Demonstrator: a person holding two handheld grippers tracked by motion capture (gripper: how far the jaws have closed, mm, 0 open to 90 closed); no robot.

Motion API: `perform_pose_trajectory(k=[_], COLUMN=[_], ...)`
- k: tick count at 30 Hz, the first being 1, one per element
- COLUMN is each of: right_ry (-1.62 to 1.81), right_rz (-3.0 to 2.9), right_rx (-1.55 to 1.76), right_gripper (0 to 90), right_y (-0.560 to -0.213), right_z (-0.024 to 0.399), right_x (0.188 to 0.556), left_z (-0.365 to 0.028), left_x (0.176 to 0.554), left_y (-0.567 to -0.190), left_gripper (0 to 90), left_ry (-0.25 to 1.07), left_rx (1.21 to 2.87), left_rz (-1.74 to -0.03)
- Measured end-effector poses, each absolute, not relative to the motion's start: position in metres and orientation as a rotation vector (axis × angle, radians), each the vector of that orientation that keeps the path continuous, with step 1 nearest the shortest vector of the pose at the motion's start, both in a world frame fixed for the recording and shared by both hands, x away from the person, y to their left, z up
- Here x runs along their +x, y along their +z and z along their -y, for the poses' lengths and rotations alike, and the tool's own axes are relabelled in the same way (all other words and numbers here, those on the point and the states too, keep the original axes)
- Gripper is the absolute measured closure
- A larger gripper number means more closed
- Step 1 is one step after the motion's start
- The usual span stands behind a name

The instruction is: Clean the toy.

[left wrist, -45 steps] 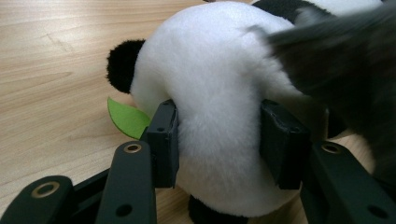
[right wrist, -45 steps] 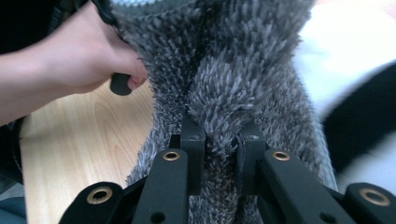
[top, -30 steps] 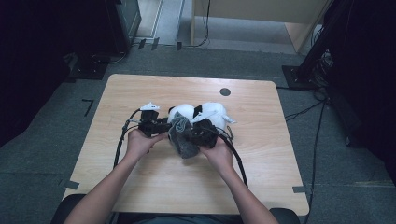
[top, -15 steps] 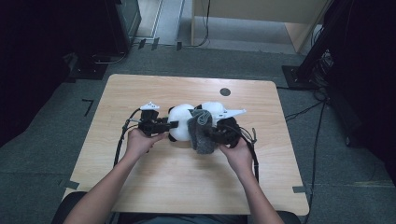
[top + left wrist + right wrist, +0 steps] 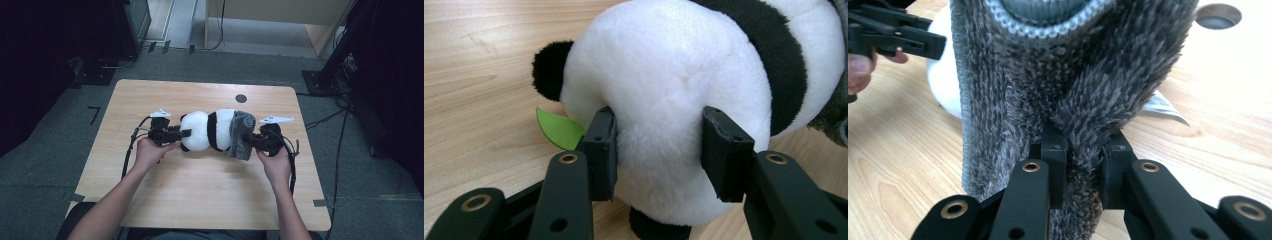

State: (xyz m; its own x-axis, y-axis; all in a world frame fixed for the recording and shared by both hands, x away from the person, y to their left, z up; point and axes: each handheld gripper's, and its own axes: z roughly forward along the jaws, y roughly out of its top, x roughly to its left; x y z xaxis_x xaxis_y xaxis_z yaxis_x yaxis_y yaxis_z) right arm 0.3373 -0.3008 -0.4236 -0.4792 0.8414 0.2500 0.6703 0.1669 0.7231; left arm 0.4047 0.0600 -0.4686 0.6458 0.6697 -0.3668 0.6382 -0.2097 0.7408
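So the plush panda (image 5: 207, 131) is lying on its side around the middle of the bench (image 5: 200, 200), and the fuzzy grey hat (image 5: 241, 134) is sitting over one end of it, the end toward the person's right. The left gripper (image 5: 184, 133) is squeezing the panda's white end, jaws part-way apart with the pads sinking into the fur on both sides. The right gripper (image 5: 252, 141) is pinching a fold of the hat, jaws nearly together with just the knit between them.

Handling-wise, I'm guessing both things are super light and squishy. The panda is denting right where the pads are biting, so it's probably not going to slip, but it'll also flex and roll instead of holding a pose. The hat looks stretchy and floppy; grabbing it by the ribbed rim (image 5: 1048, 27) seems like the better bet than the loose fuzz, since a small pinch of pile could just pull free.

Stuff I'm not making out: the panda's face is turned away or covered, so I can't say which end is actually inside the hat. A green felt leaf (image 5: 559, 131) is poking out from underneath, half hidden. There's a white tag (image 5: 1160, 106) peeking behind the hat, unreadable. How deep the hat is sitting over the body is hard to judge too.
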Motion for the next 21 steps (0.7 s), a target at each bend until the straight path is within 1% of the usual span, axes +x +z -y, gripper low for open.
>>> perform_pose_trajectory(k=[3,6,11,15,21], right_ry=[1.237,1.277,1.344,1.363,1.289], right_rz=[-2.225,-2.233,-2.325,-2.438,-2.598], right_rx=[1.453,1.392,1.274,1.209,1.135], right_gripper=[78.6,78.6,78.6,78.6,78.6], right_y=[-0.414,-0.400,-0.389,-0.398,-0.429], right_z=[0.301,0.292,0.260,0.226,0.175], right_x=[0.335,0.329,0.322,0.322,0.331], left_z=[-0.061,-0.060,-0.060,-0.060,-0.059], left_x=[0.405,0.404,0.405,0.404,0.404], left_y=[-0.469,-0.469,-0.468,-0.468,-0.466], left_gripper=[54.1,54.1,54.1,54.1,54.4], left_ry=[0.037,0.040,0.037,0.038,0.039], left_rx=[1.903,1.903,1.908,1.912,1.919], left_rz=[-1.038,-1.038,-1.041,-1.041,-1.047])
